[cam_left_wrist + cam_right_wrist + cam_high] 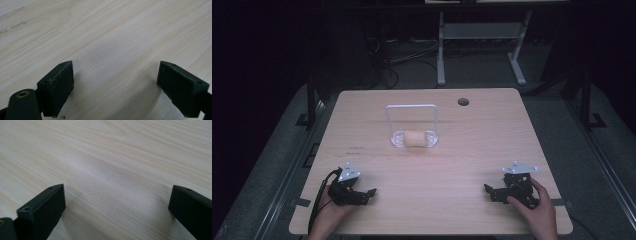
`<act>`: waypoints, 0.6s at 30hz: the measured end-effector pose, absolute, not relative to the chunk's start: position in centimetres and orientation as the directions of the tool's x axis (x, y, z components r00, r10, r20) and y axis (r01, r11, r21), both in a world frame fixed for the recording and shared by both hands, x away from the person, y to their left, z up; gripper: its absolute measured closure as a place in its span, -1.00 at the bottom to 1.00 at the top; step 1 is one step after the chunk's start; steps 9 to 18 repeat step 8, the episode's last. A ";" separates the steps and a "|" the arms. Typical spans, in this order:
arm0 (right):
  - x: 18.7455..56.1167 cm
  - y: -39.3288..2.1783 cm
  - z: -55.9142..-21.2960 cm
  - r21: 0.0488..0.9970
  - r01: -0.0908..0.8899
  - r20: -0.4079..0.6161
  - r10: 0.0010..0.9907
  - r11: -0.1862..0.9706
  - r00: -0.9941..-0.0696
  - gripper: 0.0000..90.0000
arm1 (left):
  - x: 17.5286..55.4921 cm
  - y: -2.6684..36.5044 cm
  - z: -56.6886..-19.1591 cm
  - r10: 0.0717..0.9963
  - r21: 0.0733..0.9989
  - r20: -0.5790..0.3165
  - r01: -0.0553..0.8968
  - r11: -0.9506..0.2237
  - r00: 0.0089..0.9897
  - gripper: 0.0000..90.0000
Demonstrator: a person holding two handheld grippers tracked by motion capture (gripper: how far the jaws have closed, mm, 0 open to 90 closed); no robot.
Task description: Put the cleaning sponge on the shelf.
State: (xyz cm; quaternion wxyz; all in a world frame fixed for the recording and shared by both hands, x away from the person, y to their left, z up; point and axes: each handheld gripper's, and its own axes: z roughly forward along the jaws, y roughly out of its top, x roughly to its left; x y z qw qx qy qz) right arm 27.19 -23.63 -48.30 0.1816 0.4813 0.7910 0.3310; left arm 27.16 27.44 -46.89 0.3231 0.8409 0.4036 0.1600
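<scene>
I'm idling both tools low on the bench [432,165]: left tool [371,191] at 7 o'clock, right tool [488,190] at 5, jaws apart, empty. Bread roll [414,138] is sitting in the white wire stand [411,106] at 12. Next I'm probably reaching forward to it.

No text, label, brand, number or sign can be read; faint dark marks on the table [362,148] are too small to make out.
</scene>
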 end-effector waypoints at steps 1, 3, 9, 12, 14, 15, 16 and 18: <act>27.2 -23.6 -48.3 0.699 0.641 0.031 0.882 0.318 -0.471 -0.98 | 27.1 27.5 -46.9 0.781 0.676 0.008 0.573 -0.464 0.624 -0.71; 27.2 -23.6 -48.3 0.699 0.641 0.031 0.882 0.318 -0.471 -0.98 | 27.1 27.5 -47.0 0.780 0.682 0.010 0.567 -0.463 0.626 -0.71; 27.2 -23.6 -48.3 0.699 0.641 0.031 0.882 0.318 -0.471 -0.99 | 27.0 27.8 -47.2 0.772 0.702 0.006 0.547 -0.457 0.636 -0.71; 27.2 -23.6 -48.3 0.699 0.641 0.031 0.882 0.318 -0.471 -0.99 | 27.0 27.8 -47.2 0.772 0.702 0.006 0.547 -0.457 0.636 -0.71; 27.2 -23.6 -48.3 0.699 0.641 0.031 0.882 0.318 -0.471 -0.99 | 27.0 27.8 -47.2 0.772 0.702 0.006 0.547 -0.457 0.636 -0.71; 27.2 -23.6 -48.3 0.699 0.641 0.031 0.882 0.318 -0.471 -0.99 | 27.0 27.8 -47.2 0.772 0.702 0.006 0.547 -0.457 0.636 -0.71; 27.2 -23.6 -48.3 0.699 0.641 0.031 0.882 0.318 -0.471 -0.99 | 27.0 27.8 -47.2 0.772 0.702 0.006 0.547 -0.457 0.636 -0.71; 27.2 -23.6 -48.3 0.699 0.641 0.031 0.882 0.318 -0.471 -0.99 | 27.0 27.8 -47.2 0.772 0.702 0.006 0.547 -0.457 0.636 -0.71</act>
